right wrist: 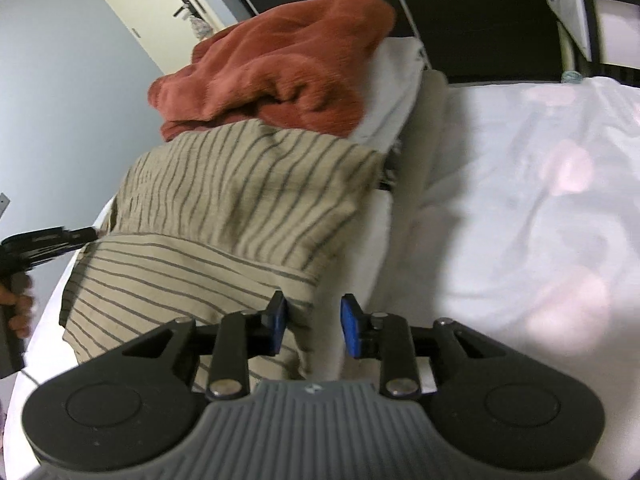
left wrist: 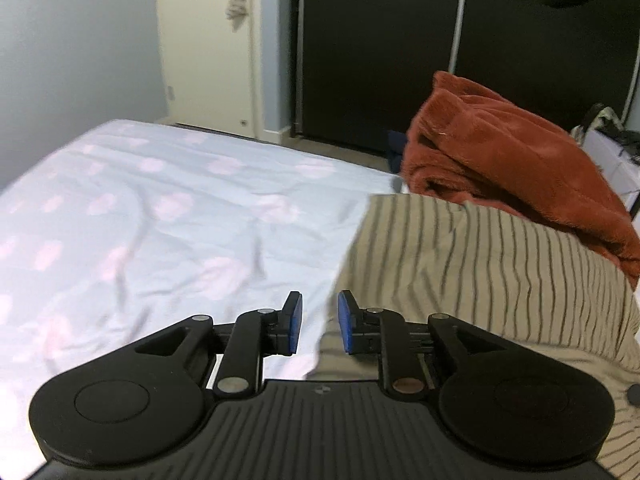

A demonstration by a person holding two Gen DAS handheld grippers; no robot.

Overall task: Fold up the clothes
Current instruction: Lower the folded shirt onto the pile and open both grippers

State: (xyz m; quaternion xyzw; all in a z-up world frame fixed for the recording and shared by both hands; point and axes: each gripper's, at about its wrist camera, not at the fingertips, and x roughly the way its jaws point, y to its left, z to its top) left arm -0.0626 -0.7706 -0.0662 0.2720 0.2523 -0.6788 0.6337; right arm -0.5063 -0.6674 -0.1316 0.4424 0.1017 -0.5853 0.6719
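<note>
Striped garment [right wrist: 224, 216], beige with thin dark lines, is lying folded near the edge of the bed [left wrist: 160, 208], its far end leaning up against a rust-red fleece [right wrist: 280, 68] heaped behind it. White folded cloth [right wrist: 396, 92] is sitting just beside the fleece, toward the middle of the bed.

Left hand-held gripper [left wrist: 320, 322] is hovering over the garment's outer edge, where stripe is meeting the patterned sheet. Its blue pads are standing apart, nothing between them. The right wrist view is showing the same tool side-on at the garment's far side, a hand [right wrist: 18, 300] wrapped round its grip.

Right hand-held gripper [right wrist: 313, 326] is sitting at the garment's near corner. Jaws are spread; the left pad is lying against a drooping flap of fabric, but nothing is being pinched.

Judgement: both tools are appearing to let go after laying a fold, so the step in hand is the release.

To do it well:
- lifting both tools straight up and away, so the pads are not dragging the top layer askew;
- watching that near-corner flap, which is looking loose and may flop open;
- checking the edges are lining up before taking the next fold, since the fleece behind is propping one end unevenly.
</note>
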